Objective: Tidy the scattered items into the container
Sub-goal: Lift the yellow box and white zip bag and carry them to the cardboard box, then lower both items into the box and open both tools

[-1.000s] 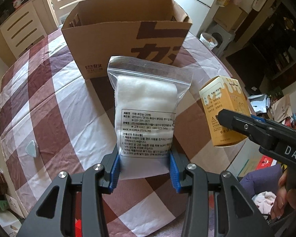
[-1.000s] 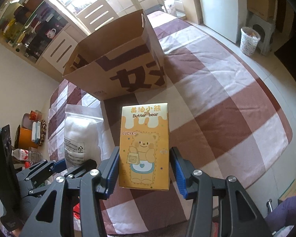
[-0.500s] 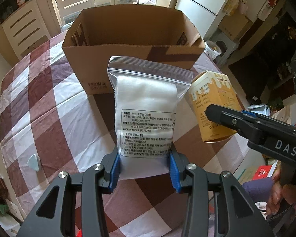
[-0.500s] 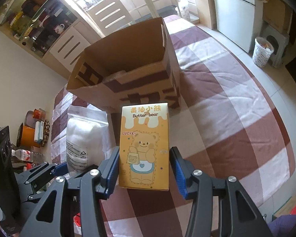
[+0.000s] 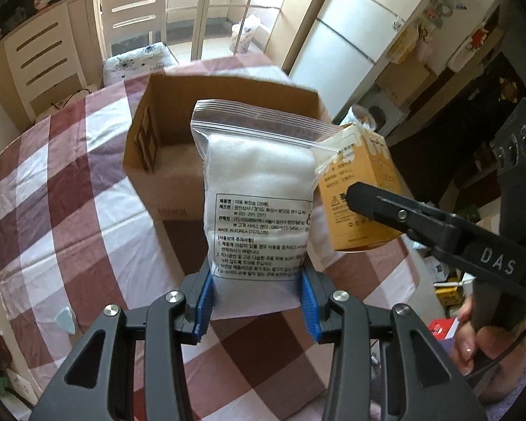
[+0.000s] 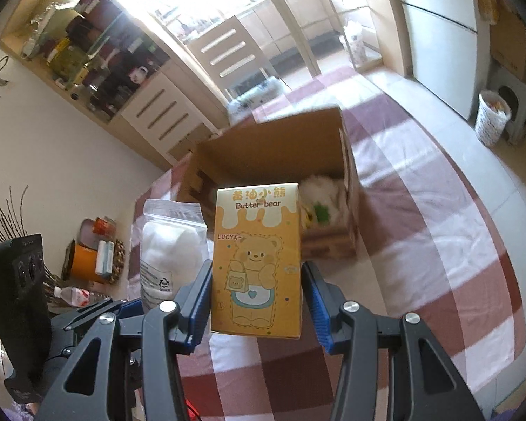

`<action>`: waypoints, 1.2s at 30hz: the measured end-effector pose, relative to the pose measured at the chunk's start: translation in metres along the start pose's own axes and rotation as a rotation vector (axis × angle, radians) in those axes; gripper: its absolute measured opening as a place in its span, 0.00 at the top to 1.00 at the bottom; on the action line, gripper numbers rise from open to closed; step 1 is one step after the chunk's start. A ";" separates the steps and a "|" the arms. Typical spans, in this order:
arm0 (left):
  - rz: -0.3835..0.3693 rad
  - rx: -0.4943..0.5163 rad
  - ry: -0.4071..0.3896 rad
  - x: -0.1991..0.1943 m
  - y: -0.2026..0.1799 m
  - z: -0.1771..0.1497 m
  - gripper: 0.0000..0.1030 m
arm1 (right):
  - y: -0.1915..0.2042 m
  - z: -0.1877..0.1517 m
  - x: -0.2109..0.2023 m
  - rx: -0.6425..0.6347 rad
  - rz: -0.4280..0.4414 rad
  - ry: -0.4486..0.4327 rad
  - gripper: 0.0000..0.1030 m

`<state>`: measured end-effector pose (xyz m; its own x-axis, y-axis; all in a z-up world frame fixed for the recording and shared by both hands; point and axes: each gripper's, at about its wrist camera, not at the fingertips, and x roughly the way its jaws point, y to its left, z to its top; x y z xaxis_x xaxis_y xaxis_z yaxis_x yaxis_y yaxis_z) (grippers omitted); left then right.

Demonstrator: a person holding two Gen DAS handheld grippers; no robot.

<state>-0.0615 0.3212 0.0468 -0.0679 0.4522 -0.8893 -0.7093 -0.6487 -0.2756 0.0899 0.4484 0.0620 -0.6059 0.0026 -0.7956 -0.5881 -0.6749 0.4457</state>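
Carry step, 2 items up at once. My left hand-held gripper (image 5: 257,303) is clamped on the zip bag of cotton (image 5: 259,193); my right hand-held gripper (image 6: 257,301) is clamped on the yellow bear carton (image 6: 257,259). Both hang off the bench (image 5: 70,210), just short of the cardboard box (image 6: 273,147). Next, I judge: get over the rim, then let go.
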 end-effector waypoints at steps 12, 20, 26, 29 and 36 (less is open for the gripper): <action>-0.088 -0.093 0.023 0.029 0.030 0.084 0.58 | 0.004 0.068 0.038 -0.008 -0.017 -0.042 0.51; -0.069 -0.135 0.063 0.068 0.049 0.107 0.58 | -0.008 0.084 0.078 0.004 -0.061 0.010 0.51; -0.027 -0.122 0.098 0.092 0.057 0.104 0.58 | -0.013 0.081 0.095 -0.017 -0.098 0.046 0.51; -0.003 -0.107 0.114 0.102 0.058 0.102 0.58 | -0.015 0.080 0.103 -0.027 -0.115 0.064 0.51; 0.037 -0.073 0.148 0.121 0.059 0.096 0.58 | -0.010 0.081 0.117 -0.092 -0.192 0.076 0.51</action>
<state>-0.1787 0.3961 -0.0417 0.0145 0.3356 -0.9419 -0.6548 -0.7087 -0.2626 -0.0181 0.5155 -0.0022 -0.4435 0.0846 -0.8923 -0.6354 -0.7318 0.2464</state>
